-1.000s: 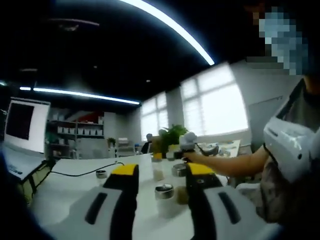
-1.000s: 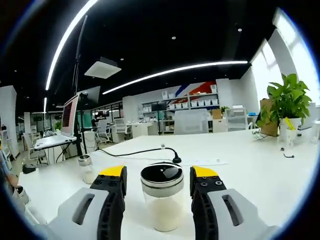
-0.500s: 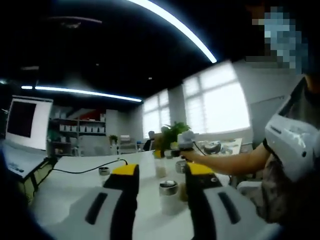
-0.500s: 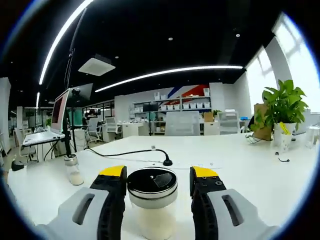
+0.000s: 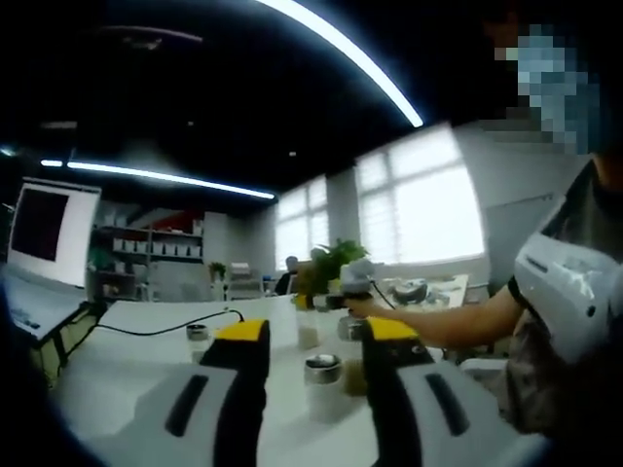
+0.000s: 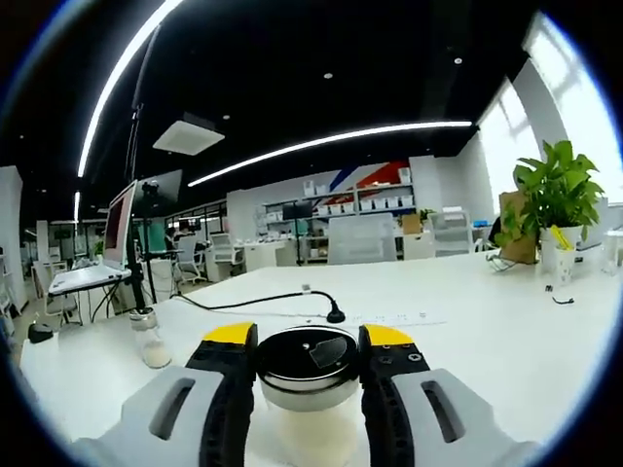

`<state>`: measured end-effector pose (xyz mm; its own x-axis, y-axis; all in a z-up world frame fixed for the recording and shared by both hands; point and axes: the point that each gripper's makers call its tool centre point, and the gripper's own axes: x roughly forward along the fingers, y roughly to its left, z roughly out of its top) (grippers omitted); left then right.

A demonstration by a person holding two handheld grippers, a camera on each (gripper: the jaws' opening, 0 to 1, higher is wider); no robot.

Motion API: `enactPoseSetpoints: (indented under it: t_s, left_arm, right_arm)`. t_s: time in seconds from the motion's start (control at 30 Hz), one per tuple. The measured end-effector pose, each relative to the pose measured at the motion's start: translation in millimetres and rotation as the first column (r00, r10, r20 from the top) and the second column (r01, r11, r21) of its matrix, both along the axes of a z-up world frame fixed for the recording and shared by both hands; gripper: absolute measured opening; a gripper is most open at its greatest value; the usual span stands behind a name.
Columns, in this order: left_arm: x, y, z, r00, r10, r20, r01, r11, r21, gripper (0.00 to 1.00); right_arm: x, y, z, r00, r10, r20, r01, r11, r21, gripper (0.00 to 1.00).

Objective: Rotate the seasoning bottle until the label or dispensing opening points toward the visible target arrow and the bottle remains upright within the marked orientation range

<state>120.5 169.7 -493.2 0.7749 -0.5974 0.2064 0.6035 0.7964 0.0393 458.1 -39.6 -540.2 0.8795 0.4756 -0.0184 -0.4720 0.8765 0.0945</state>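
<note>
Fingers (image 6: 232,389) of the right gripper (image 6: 308,339) pinch the bottle (image 6: 308,389) upright on the table (image 6: 506,331); its base is cut off and no label can be made out. Left gripper (image 5: 310,336) stays spread, apart from a blurred jar (image 5: 322,384). Behind the bottle, the table is bare up to a cable (image 6: 263,300).

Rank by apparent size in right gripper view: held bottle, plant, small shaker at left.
1. Bottle, inflated by nearness to the camera.
2. Plant.
3. Shaker.
True sizes can't be told.
</note>
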Motion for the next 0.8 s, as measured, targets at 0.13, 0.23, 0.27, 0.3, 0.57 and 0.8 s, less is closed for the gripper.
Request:
enactPoseSetpoints:
  t_s: [0.13, 0.23, 0.27, 0.3, 0.57, 0.8]
  left_arm:
    - [1.2, 3.0, 0.1, 1.0, 0.002, -0.002, -0.002, 1.0, -0.012, 0.39]
    - [2.1, 4.2, 1.5, 1.0, 0.007, 0.002, -0.007, 1.0, -0.021, 0.39]
    - [2.7, 4.0, 1.7, 1.0, 0.007, 0.002, -0.007, 1.0, -0.023, 0.39]
    - [3.0, 3.2, 1.6, 1.0, 0.005, 0.002, -0.005, 1.0, -0.023, 0.39]
    - [5.4, -9.3, -2.6, 1.0, -0.019, -0.005, 0.019, 1.0, -0.009, 0.39]
    - [5.8, -12.6, -4.7, 1.0, -0.024, -0.011, 0.024, 1.0, -0.005, 0.39]
  right_arm:
    - [-2.0, -1.4, -0.1, 1.0, -0.002, -0.003, 0.002, 1.0, -0.011, 0.4]
    - [-6.6, -6.3, 0.3, 1.0, -0.003, -0.016, 0.003, 1.0, -0.015, 0.4]
    - [-9.4, -7.3, 1.2, 1.0, -0.002, -0.008, 0.002, 1.0, -0.01, 0.4]
    - [-11.1, -8.1, 2.2, 1.0, 0.003, -0.008, -0.003, 1.0, -0.009, 0.4]
    - [-45.5, -7.8, 13.5, 0.997, 0.079, 0.006, -0.079, 0.997, -0.018, 0.4]
    - [-73.8, -17.3, 9.6, 0.994, 0.111, 0.015, -0.11, 0.992, -0.064, 0.4]
